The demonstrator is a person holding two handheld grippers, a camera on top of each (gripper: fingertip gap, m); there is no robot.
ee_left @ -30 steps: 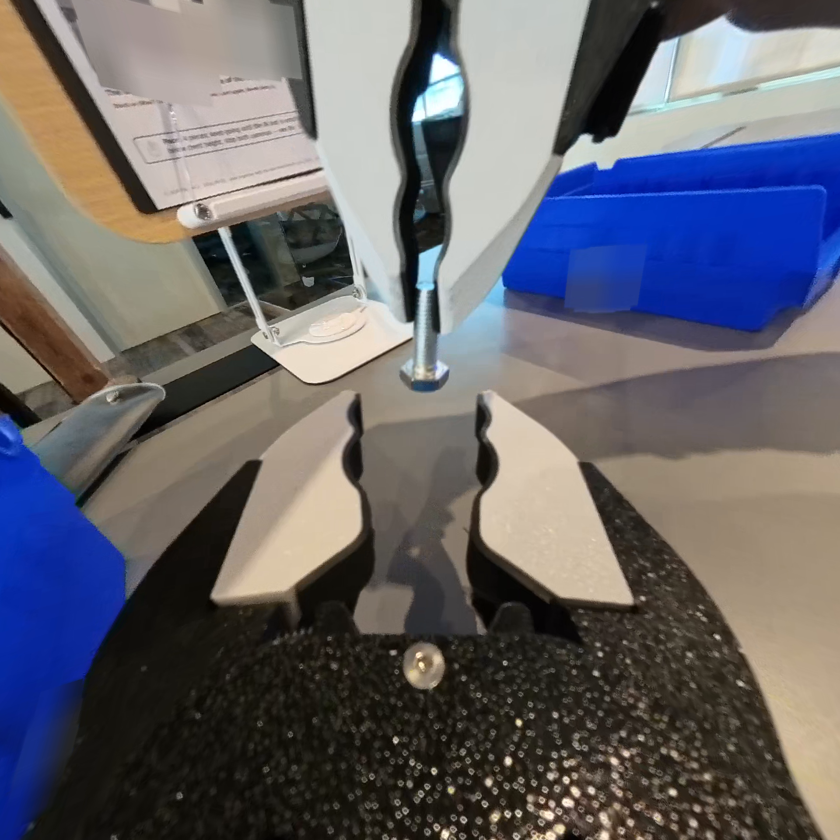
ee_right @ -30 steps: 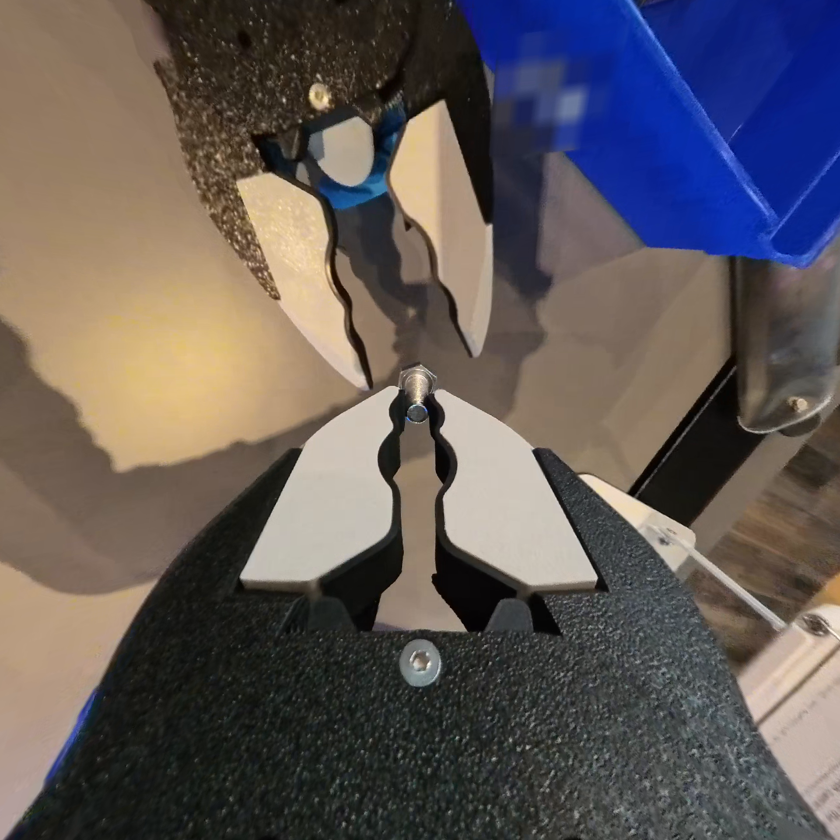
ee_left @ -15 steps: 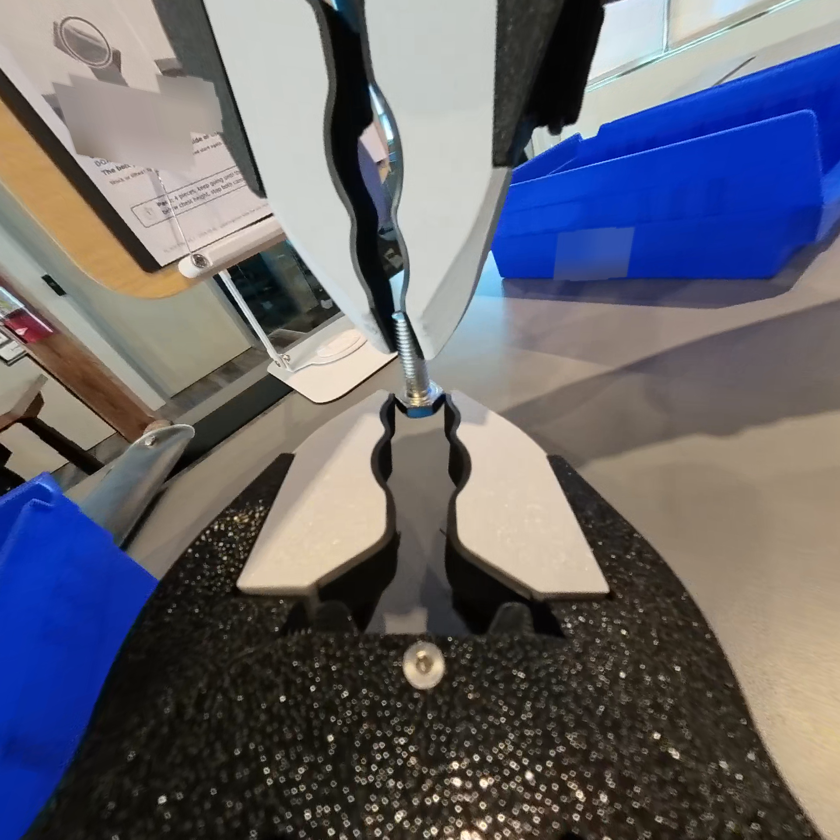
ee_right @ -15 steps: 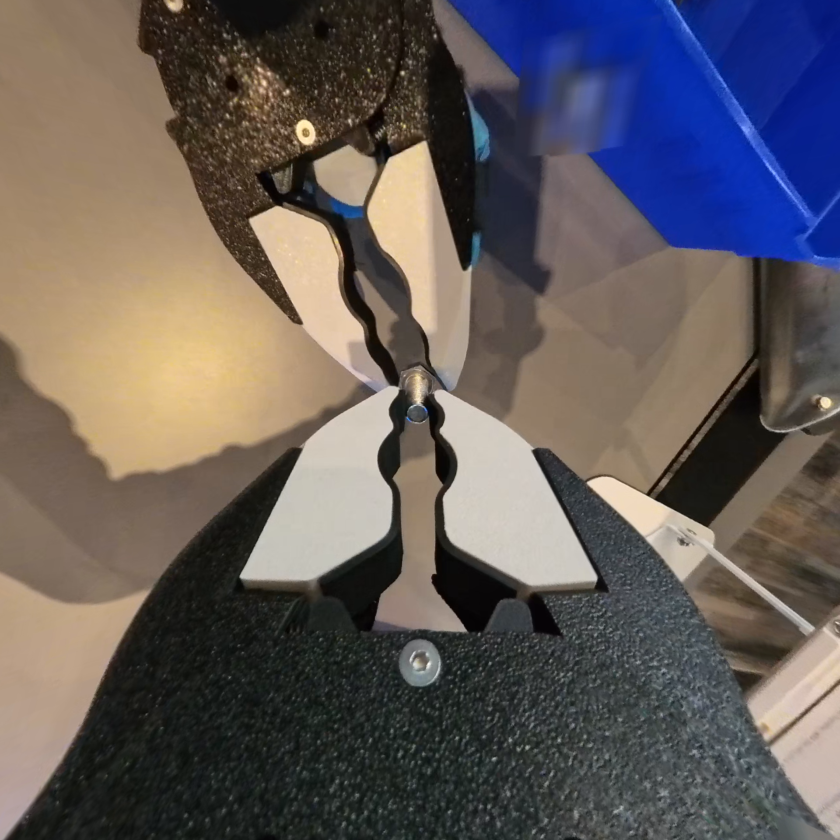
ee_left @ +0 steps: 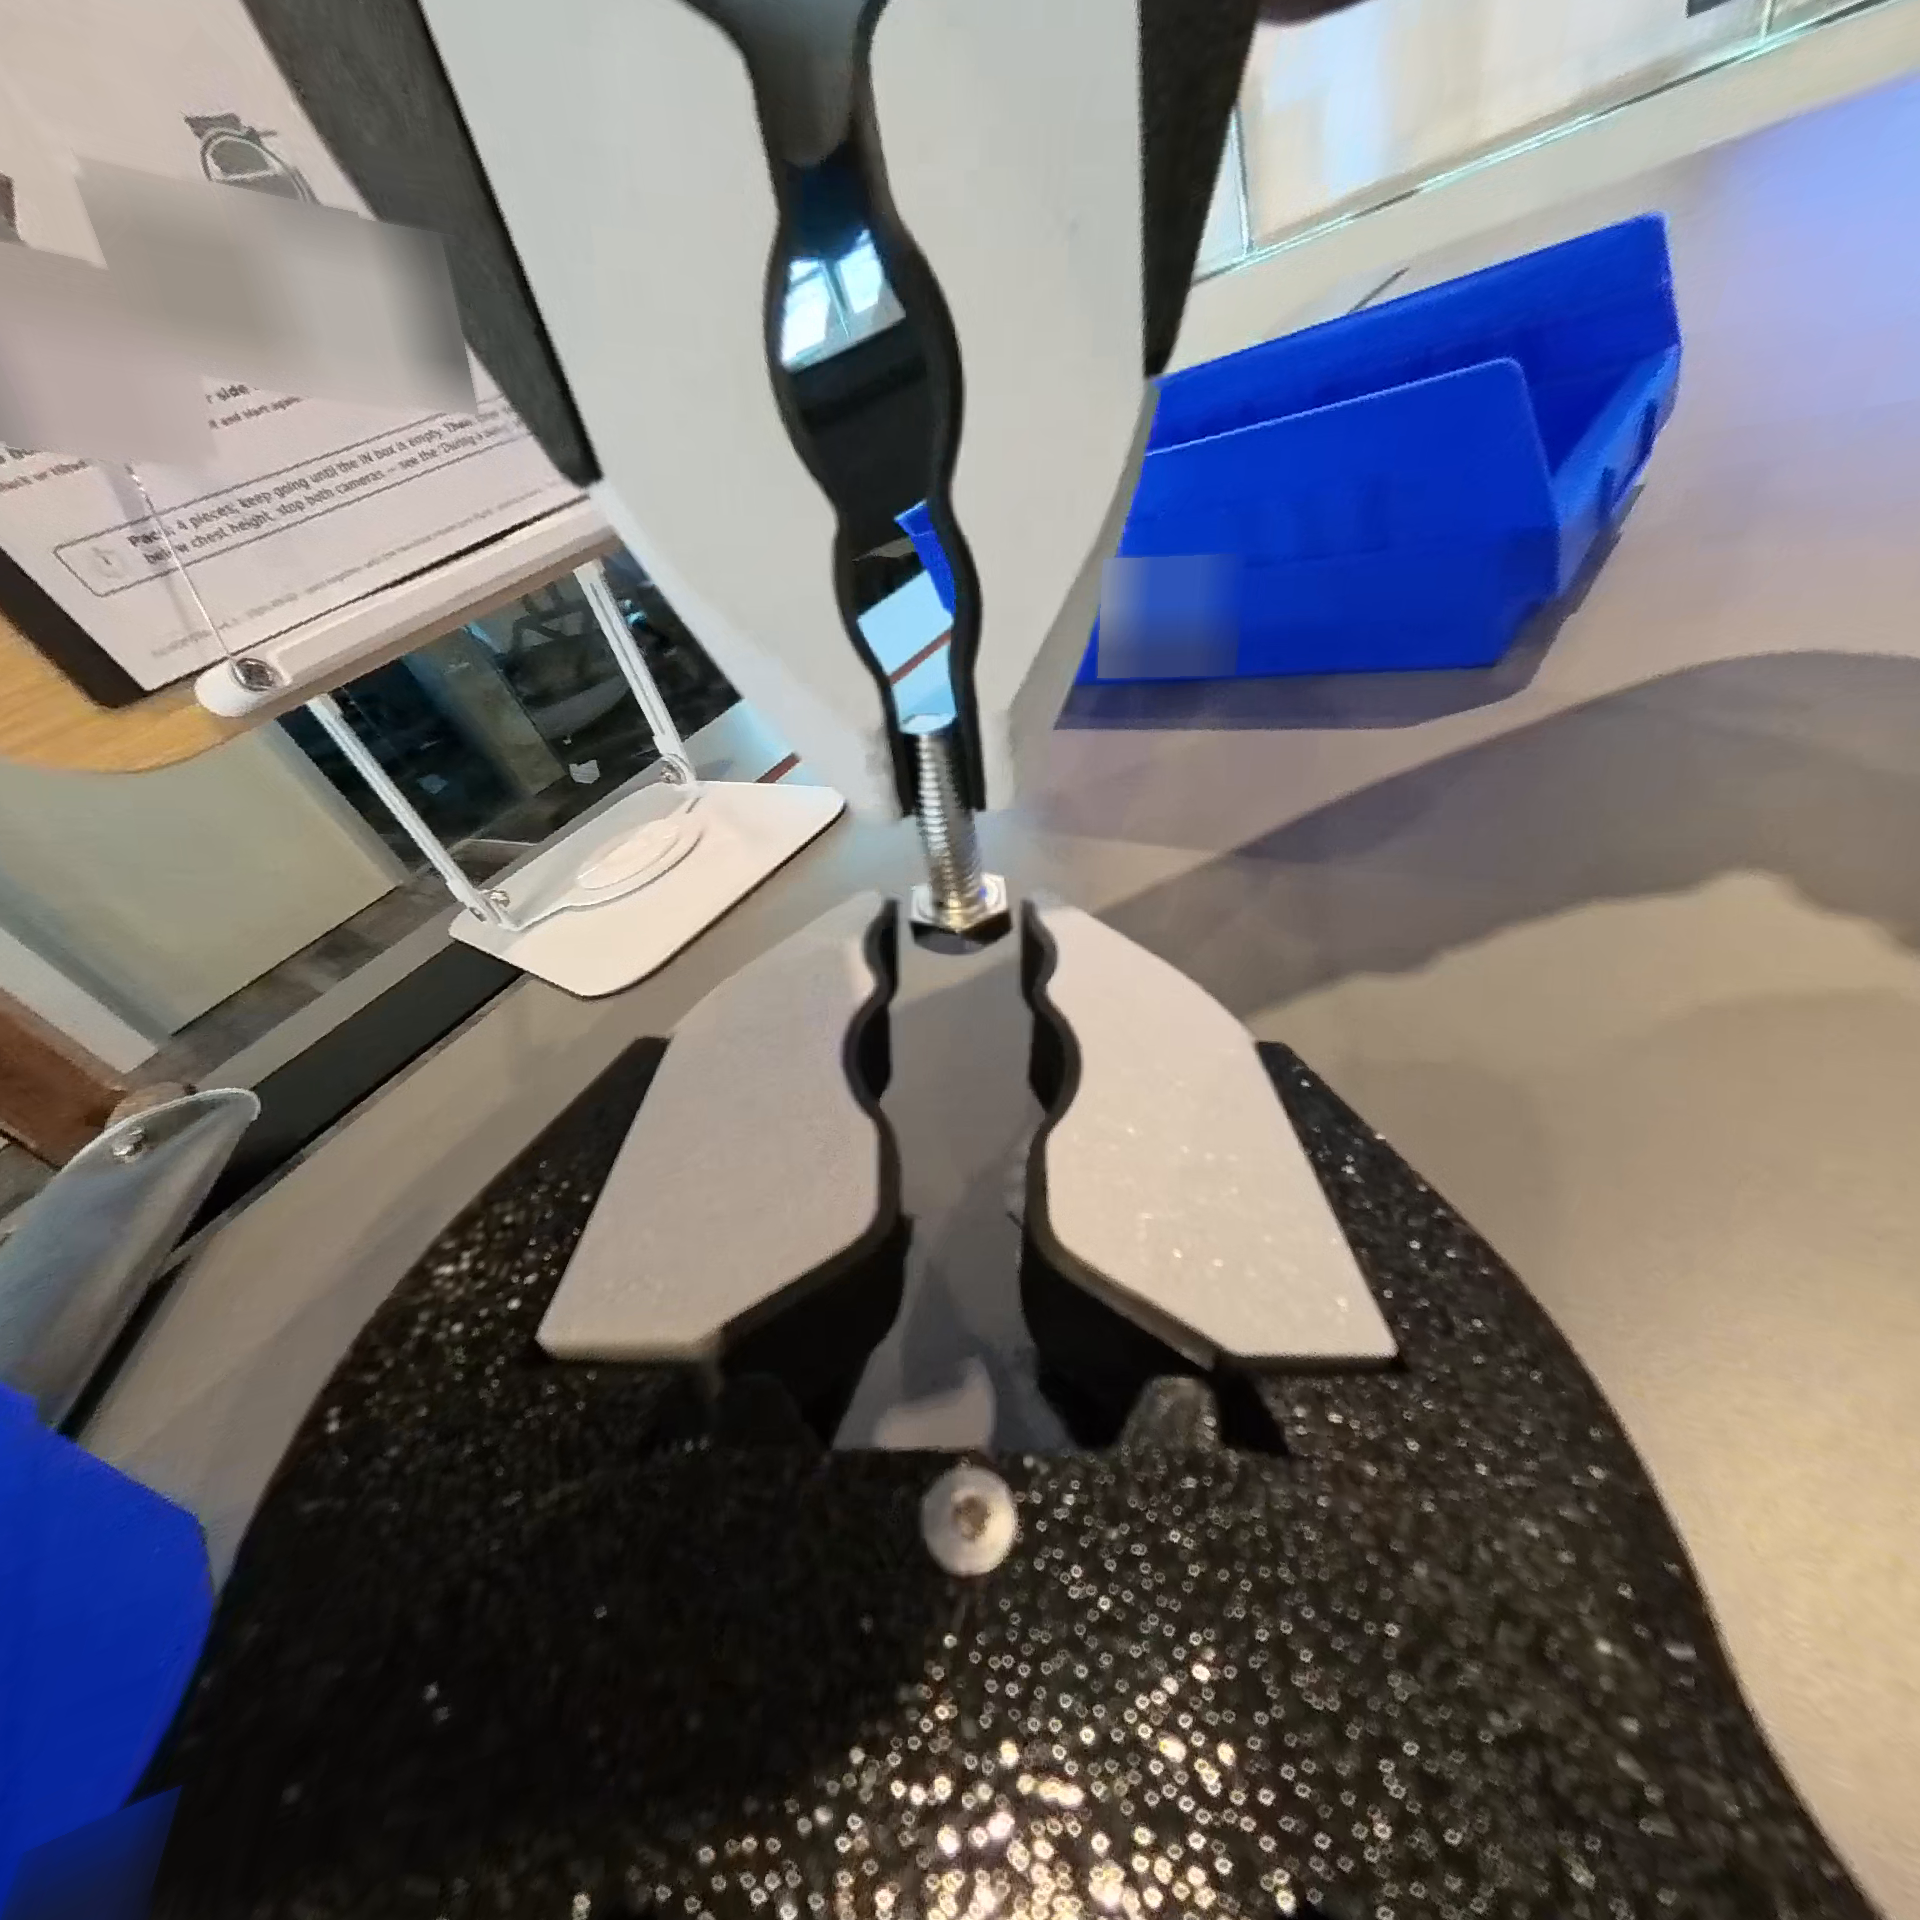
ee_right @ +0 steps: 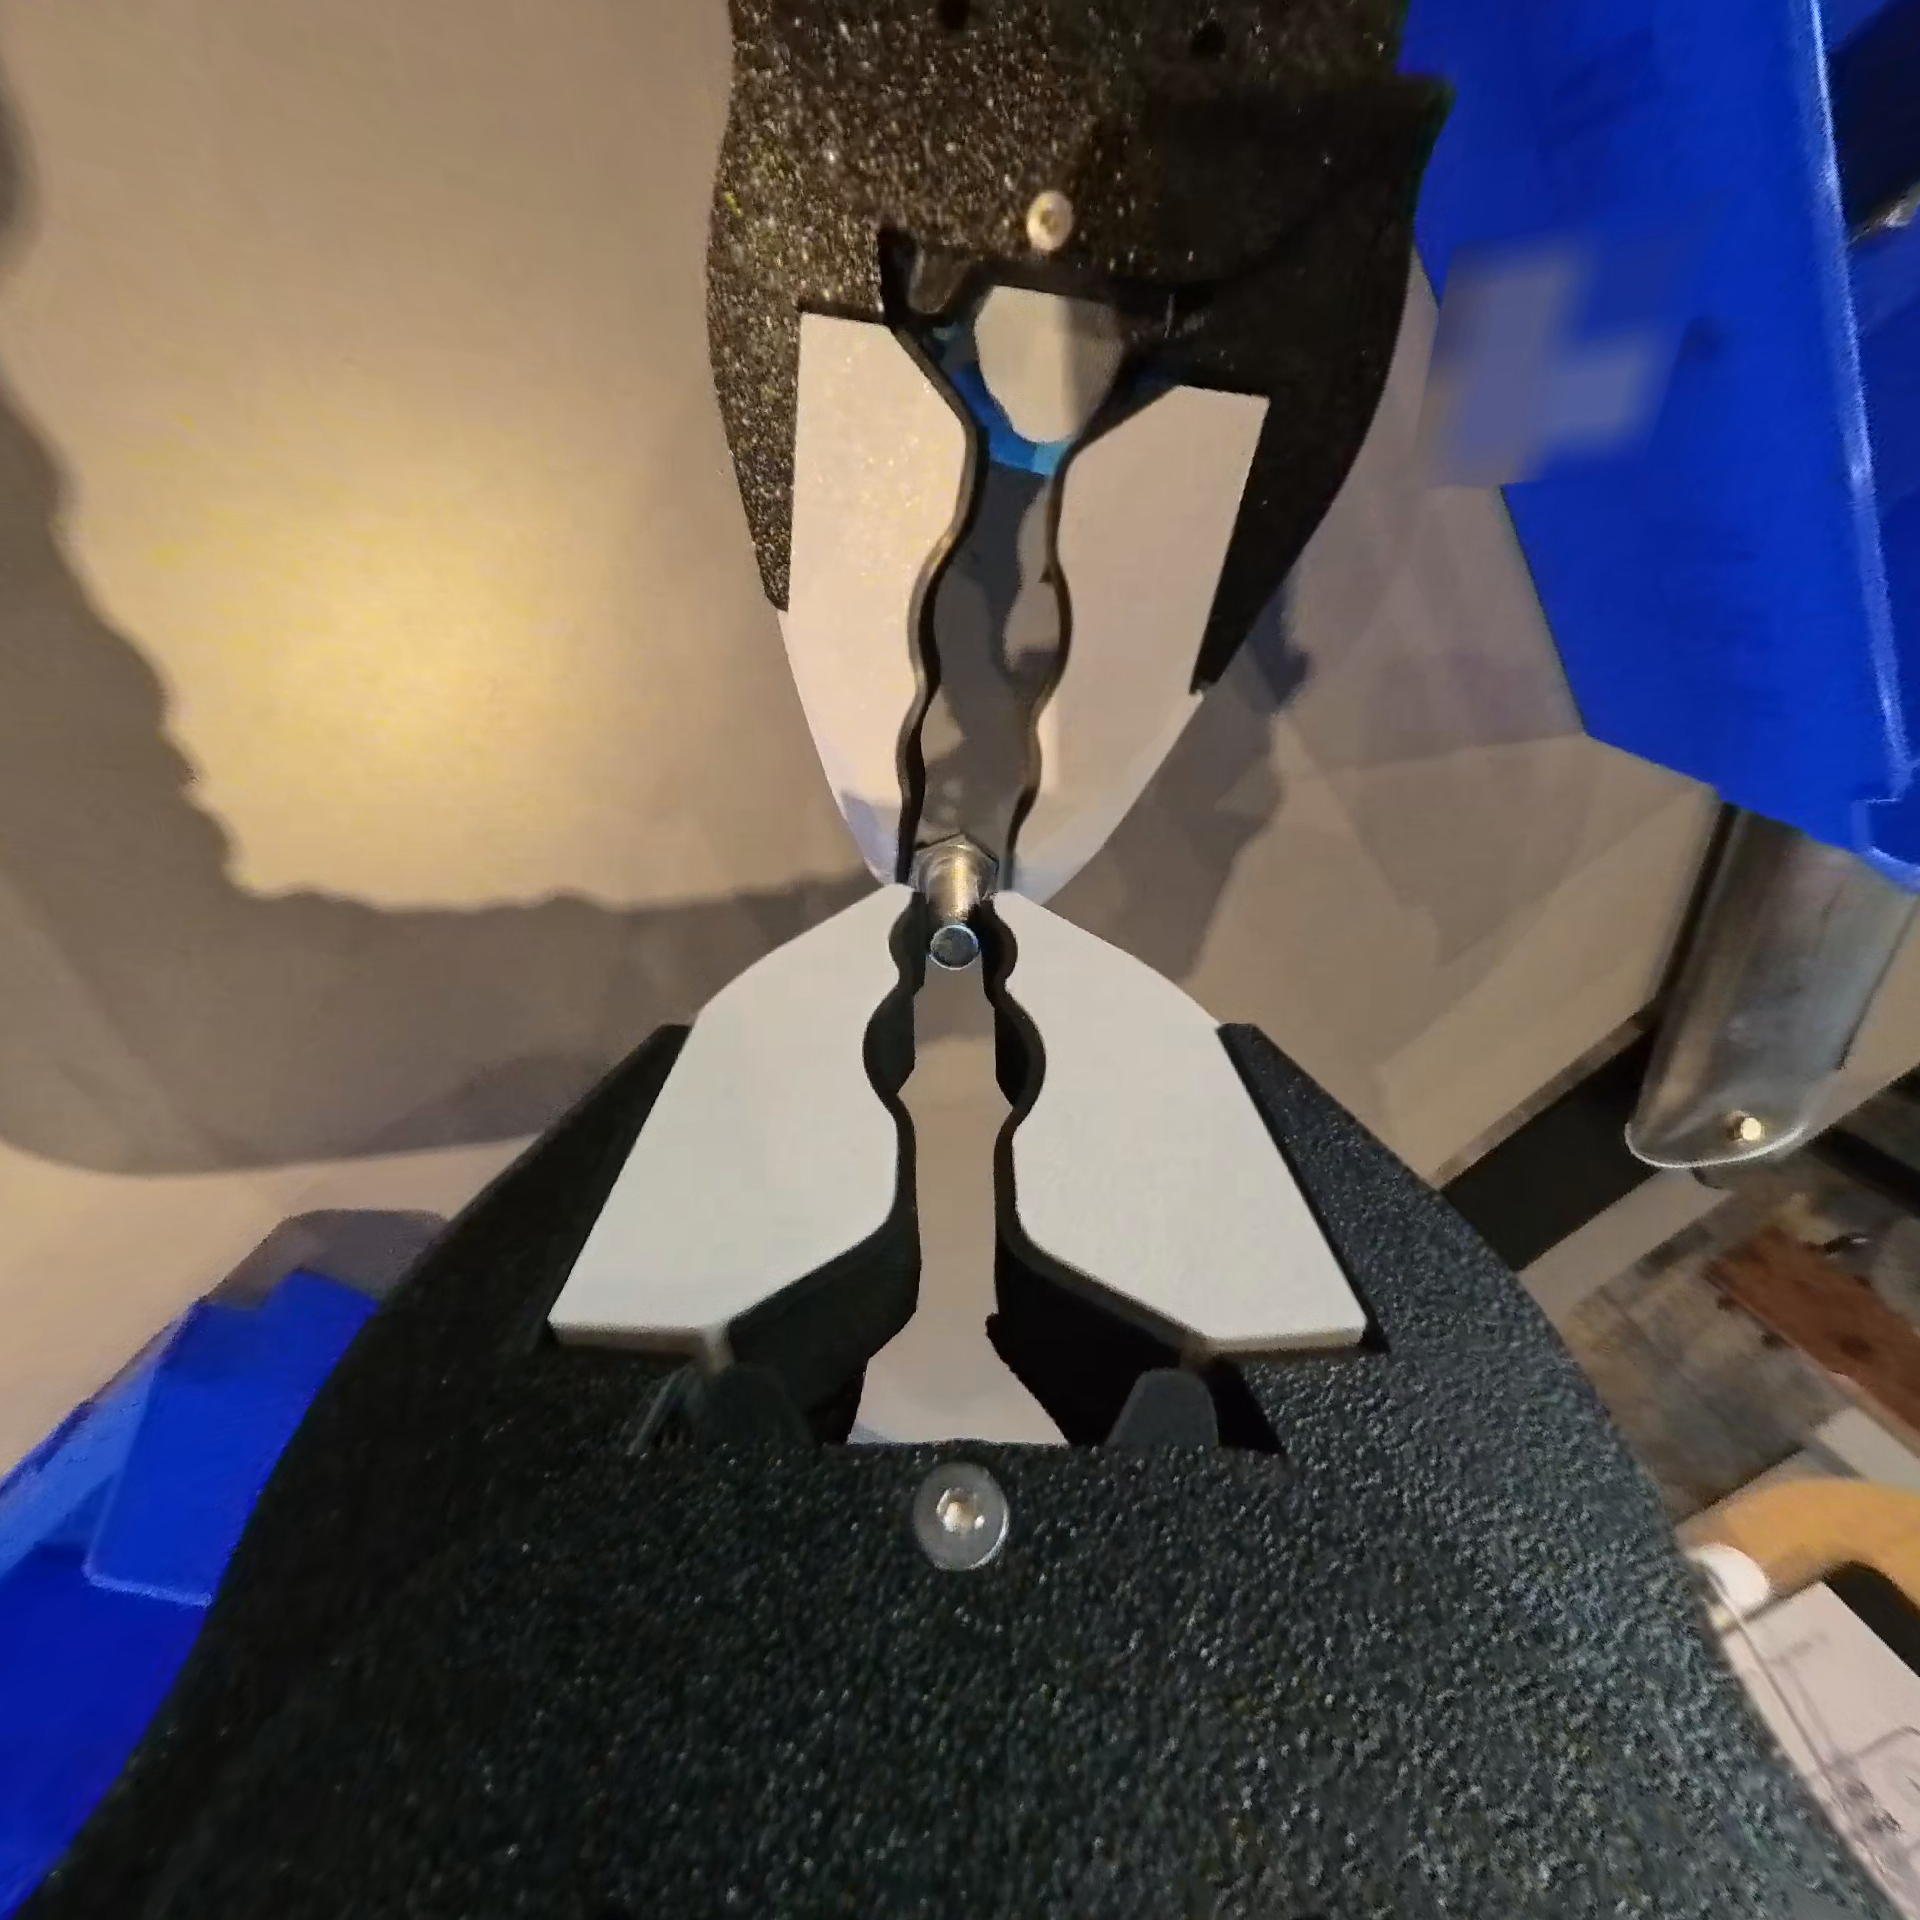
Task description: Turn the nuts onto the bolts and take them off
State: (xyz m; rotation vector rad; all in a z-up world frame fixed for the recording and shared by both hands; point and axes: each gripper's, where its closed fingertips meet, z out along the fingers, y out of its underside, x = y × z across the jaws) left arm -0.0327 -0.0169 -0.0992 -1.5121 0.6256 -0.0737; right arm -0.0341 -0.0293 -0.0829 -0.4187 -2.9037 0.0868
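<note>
A silver bolt (ee_left: pixel 943 831) hangs threaded end up over the grey table (ee_left: pixel 1558 1143), with a hex nut (ee_left: pixel 956 914) at its lower end. My right gripper (ee_left: pixel 940 769) comes down from above and is shut on the threaded shaft. My left gripper (ee_left: pixel 958 920) is shut on the nut at the very tips of its pads. In the right wrist view, the bolt's round end (ee_right: pixel 954 945) sits between my right gripper's (ee_right: pixel 954 935) tips. Just beyond it, the nut (ee_right: pixel 951 864) sits between the tips of the left gripper (ee_right: pixel 954 868).
One blue bin (ee_left: pixel 1403 520) stands on the table behind, and another (ee_left: pixel 83 1558) is close at the lower left. A white stand (ee_left: pixel 644 862) holding a printed sheet is at the back left. A metal bracket (ee_left: pixel 104 1174) marks the table's edge. The grippers are tip to tip, or close to it.
My left gripper was open below the bolt. It moved in and closed on the nut, and has since rolled around the bolt's axis. The right gripper kept its hold on the bolt.
</note>
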